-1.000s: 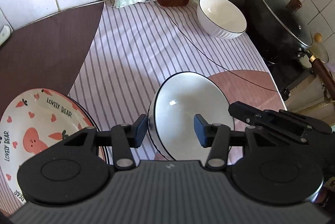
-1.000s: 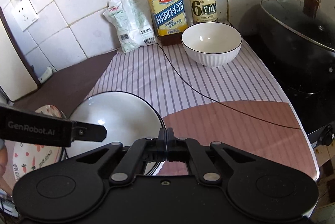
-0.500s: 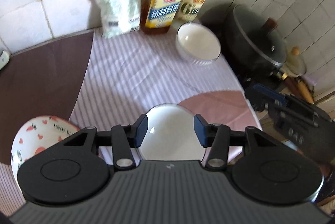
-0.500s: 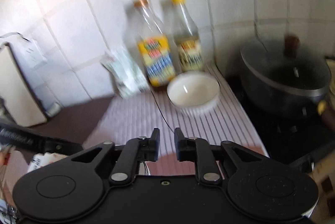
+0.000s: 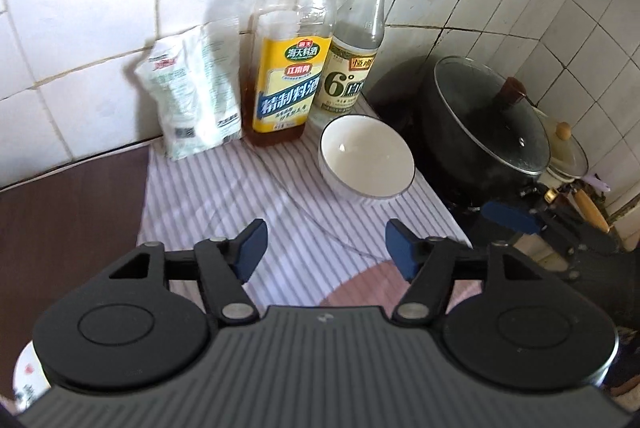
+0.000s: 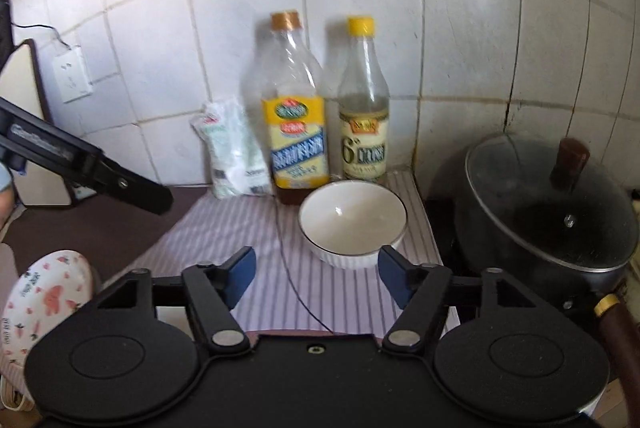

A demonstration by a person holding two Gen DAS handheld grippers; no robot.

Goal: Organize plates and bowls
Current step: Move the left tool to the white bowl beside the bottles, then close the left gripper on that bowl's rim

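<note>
Bowl upright on striped cloth, straight ahead of right gripper and ahead-right of left gripper; both sets of jaws empty and opening; right judged nearer.

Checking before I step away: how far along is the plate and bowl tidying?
Nothing is in hand: both the left claw and right claw are empty, jaws opening. The white bowl by the bottles is left to collect. The patterned plate sits at the left.
</note>
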